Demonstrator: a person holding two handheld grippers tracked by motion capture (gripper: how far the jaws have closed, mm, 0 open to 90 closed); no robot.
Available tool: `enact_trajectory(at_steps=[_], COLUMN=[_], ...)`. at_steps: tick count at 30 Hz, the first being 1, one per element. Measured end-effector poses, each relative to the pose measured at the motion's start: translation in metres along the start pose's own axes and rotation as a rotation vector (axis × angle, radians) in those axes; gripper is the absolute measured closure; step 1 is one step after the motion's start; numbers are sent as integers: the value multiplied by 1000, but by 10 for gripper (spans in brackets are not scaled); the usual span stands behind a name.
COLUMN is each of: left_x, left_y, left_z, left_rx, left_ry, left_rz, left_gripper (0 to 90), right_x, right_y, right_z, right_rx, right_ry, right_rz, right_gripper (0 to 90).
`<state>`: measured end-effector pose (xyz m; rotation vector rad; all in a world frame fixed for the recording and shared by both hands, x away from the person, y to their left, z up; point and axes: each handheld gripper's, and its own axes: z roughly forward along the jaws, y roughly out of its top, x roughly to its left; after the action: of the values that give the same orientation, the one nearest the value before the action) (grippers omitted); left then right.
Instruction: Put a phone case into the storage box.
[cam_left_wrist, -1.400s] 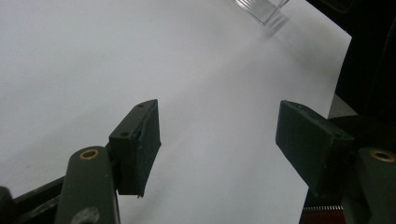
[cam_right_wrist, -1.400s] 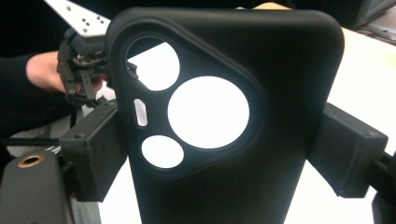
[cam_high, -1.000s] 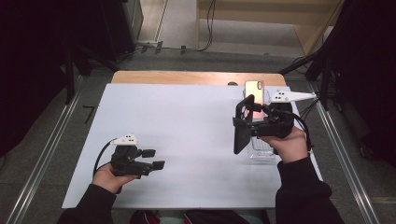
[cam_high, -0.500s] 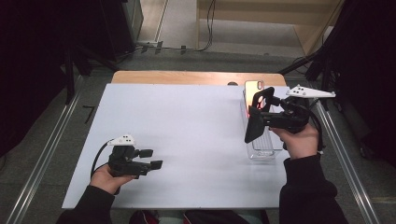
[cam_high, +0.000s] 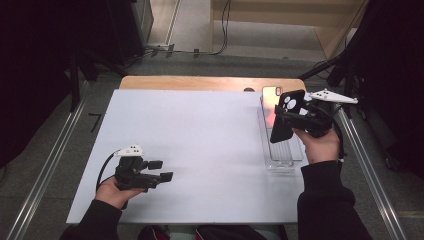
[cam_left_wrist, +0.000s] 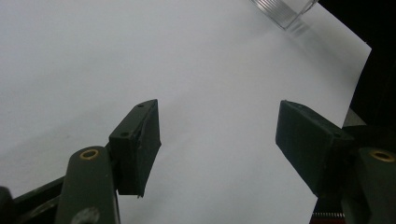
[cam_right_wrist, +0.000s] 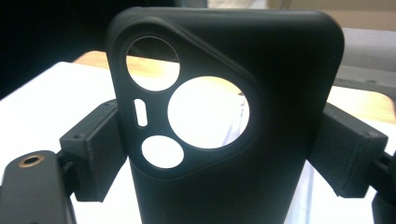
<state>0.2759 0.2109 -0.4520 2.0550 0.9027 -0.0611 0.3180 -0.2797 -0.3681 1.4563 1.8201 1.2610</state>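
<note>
The right gripper (cam_high: 286, 116) pinches a black phone case (cam_high: 286, 117) by its two long sides, upright above the clear tray (cam_high: 285, 162) near the desk's (cam_high: 200, 130) right edge. The right gripper view shows its camera cutouts; the high view shows a phone (cam_high: 270, 102) at the tray's far end. The left gripper (cam_high: 161, 170), jaws spread and holding nothing, rests near the desk's near-left corner.

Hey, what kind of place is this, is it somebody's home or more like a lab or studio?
Most likely a lab or recording studio, not a home: a table under a plain white sheet, dark curtains on both sides, metal floor rails, and cables across the floor beyond.
</note>
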Motion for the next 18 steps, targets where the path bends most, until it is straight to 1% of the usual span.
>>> enact_trajectory(at_steps=[4,9,13,18], left_x=[0,1,1,1], left_y=[0,0,1,1], left_z=[-1,-1,-2,0], left_rx=[-5,-14,-18,-13], left_ry=[-1,-3,-1,-4], left_rz=[-2,-7,-7,-6], left_gripper=[309,309,309,309], right_x=[-7,-11,-18,-25], right_y=[0,-1,-2,-6], right_z=[11,27,41,63], right_rx=[7,23,31,50], right_ry=[-32,-68,-103,-119], right_rz=[20,20,25,47], right_gripper=[119,119,119,119])
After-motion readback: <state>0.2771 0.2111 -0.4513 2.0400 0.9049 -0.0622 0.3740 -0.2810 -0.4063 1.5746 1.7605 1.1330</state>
